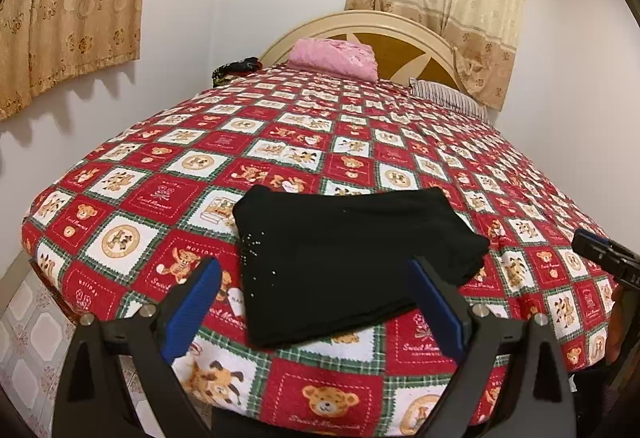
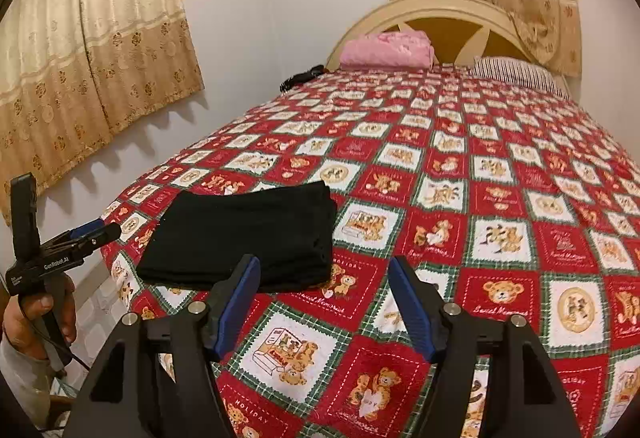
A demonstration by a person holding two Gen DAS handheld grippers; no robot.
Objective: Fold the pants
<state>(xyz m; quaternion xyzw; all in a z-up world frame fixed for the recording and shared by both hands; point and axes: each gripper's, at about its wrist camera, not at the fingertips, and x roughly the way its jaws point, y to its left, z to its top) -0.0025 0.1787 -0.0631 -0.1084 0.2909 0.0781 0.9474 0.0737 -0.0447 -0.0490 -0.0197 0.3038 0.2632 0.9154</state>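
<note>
The black pants (image 1: 344, 258) lie folded into a flat rectangle near the foot of the bed; they also show in the right wrist view (image 2: 248, 234). My left gripper (image 1: 316, 278) is open and empty, held just above the near edge of the pants. My right gripper (image 2: 324, 274) is open and empty, hovering over the bedspread to the right of the pants. The right gripper's tip shows at the right edge of the left wrist view (image 1: 600, 250). The left gripper, hand-held, shows at the left of the right wrist view (image 2: 80, 238).
The bed carries a red, white and green teddy-bear bedspread (image 2: 480, 198). A folded pink blanket (image 1: 336, 58) and a striped pillow (image 1: 448, 94) lie by the headboard (image 1: 384, 26). A dark object (image 1: 236, 68) sits at the far left corner. Curtains (image 1: 72, 18) hang on the walls. Tiled floor (image 1: 24, 318) lies left of the bed.
</note>
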